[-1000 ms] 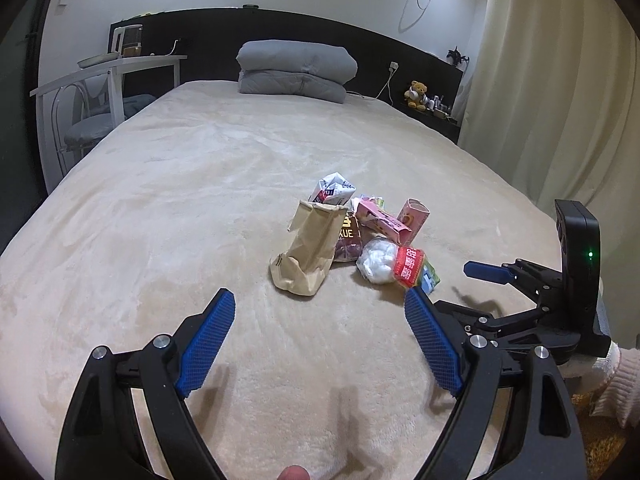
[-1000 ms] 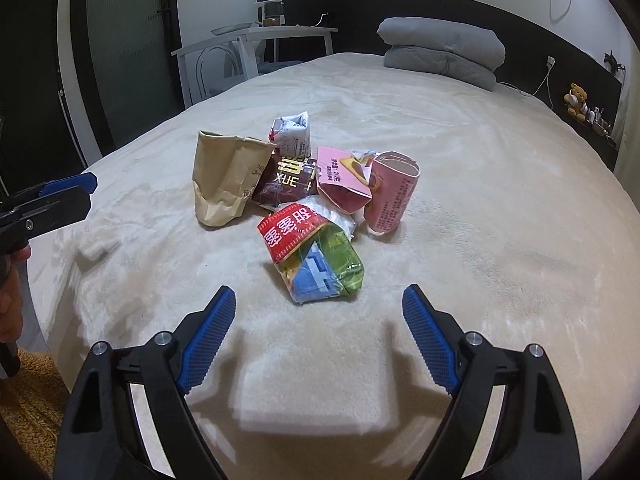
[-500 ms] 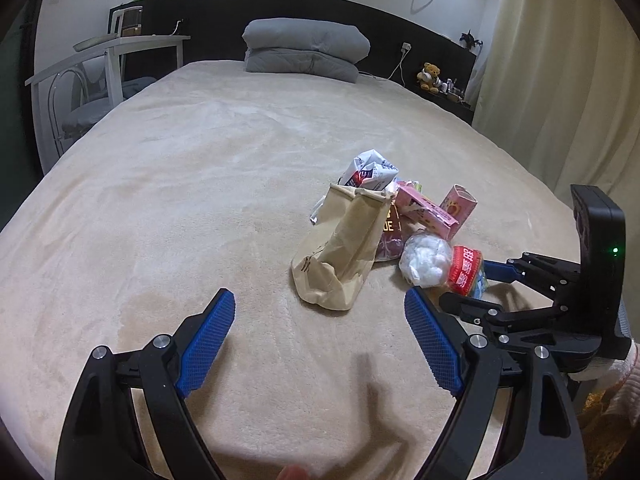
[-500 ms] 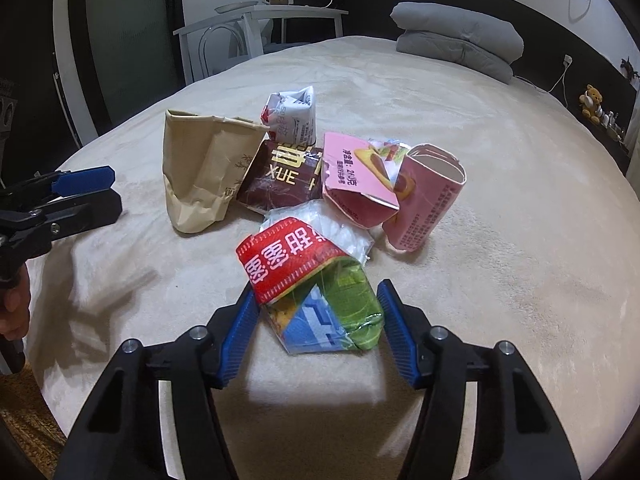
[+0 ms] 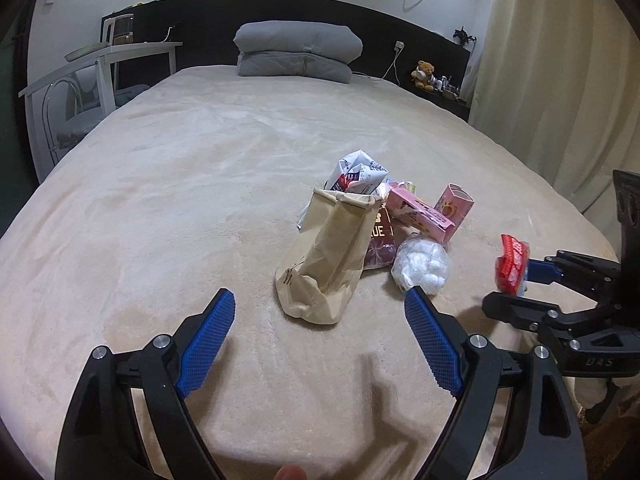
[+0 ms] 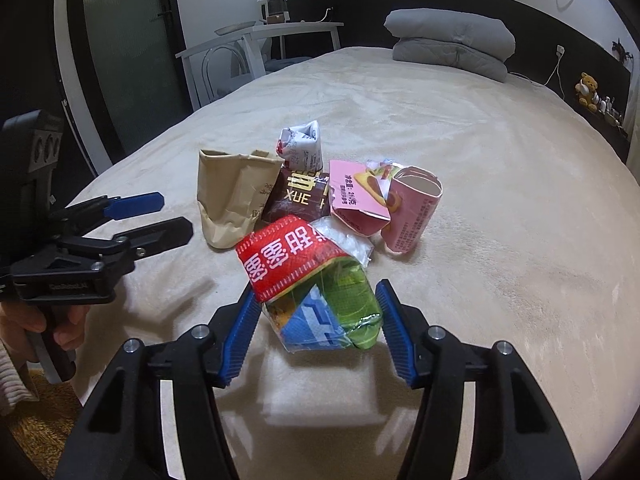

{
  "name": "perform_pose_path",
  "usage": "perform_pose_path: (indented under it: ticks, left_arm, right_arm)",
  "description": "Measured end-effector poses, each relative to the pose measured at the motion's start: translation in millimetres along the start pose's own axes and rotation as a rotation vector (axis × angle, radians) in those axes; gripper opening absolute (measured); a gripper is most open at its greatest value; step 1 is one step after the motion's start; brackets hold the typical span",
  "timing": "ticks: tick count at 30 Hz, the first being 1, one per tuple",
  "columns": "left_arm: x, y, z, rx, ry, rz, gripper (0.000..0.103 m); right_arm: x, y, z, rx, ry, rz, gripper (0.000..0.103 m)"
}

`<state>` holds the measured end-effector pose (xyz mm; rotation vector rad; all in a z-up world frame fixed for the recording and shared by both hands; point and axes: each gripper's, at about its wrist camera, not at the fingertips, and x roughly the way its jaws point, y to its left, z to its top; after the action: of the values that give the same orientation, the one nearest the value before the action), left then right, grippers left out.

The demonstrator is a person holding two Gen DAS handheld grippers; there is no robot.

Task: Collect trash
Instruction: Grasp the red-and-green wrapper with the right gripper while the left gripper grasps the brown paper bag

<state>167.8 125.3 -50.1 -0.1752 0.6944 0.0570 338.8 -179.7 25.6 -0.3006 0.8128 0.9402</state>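
A pile of trash lies on the beige bed [image 5: 180,200]: a brown paper bag [image 5: 328,256], a white plastic wad [image 5: 422,264], two pink cartons [image 5: 424,214], a dark wrapper [image 6: 298,196] and a crumpled printed wrapper [image 5: 358,174]. My right gripper [image 6: 316,292] is shut on a red, green and blue snack wrapper [image 6: 316,280], held just above the bed; from the left wrist view the wrapper [image 5: 510,260] hangs apart from the pile in that gripper [image 5: 510,286]. My left gripper [image 5: 319,298] is open and empty, just short of the paper bag [image 6: 228,196], and shows at the left [image 6: 174,216] in the right wrist view.
A grey folded quilt [image 5: 298,54] lies at the head of the bed. A white desk with a chair [image 5: 100,64] stands to the left, a curtain [image 5: 560,80] to the right. A hand [image 6: 36,320] holds the left gripper's handle above a tan rug [image 6: 44,412].
The right gripper moved onto the snack wrapper, closed on it and raised it off the bed, away from the pile. The left gripper moved closer to the paper bag, still open.
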Motion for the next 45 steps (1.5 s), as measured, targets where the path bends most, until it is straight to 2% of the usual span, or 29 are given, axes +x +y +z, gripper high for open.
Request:
perform_pose_path:
  ticks: [10,20,21,23,30,32,45]
  left_arm:
    - [31.6,-9.1,11.4,0.007,0.000,0.034,0.085]
    - [55.8,-12.7,20.9,-0.004,0.000,0.039,0.084]
    - [57.3,-13.3,21.0,-0.002,0.004,0.043,0.074]
    - [61.9,-13.5,20.2,-0.003,0.029,0.072,0.061]
    - [56.6,-12.6,20.9,-0.006,0.011,0.080,0.052]
    - [51.7,-14.3,20.2,-0.001,0.004,0.082,0.045]
    - [4.4,-29.2,19.2,0.027,-0.058,0.050,0.038]
  right_arm:
    - [-17.1,-13.3,-3.8,0.034,-0.013,0.003,0.058]
    - [-31.7,-37.0,-20.0,0.122,-0.010,0.034,0.058]
    - [-33.6,-38.0,-22.0,0.129,-0.012,0.036,0.058]
    - [-35.3,-40.0,-25.3,0.141,-0.005,0.037,0.058]
    - [-43.4,-35.8,-29.3,0.136,-0.011,0.047,0.058]
    - [-43.4,-34.8,-29.7,0.136,-0.011,0.047,0.058]
    - [-67.5,-27.5,-35.5,0.149,-0.061,0.038,0.058]
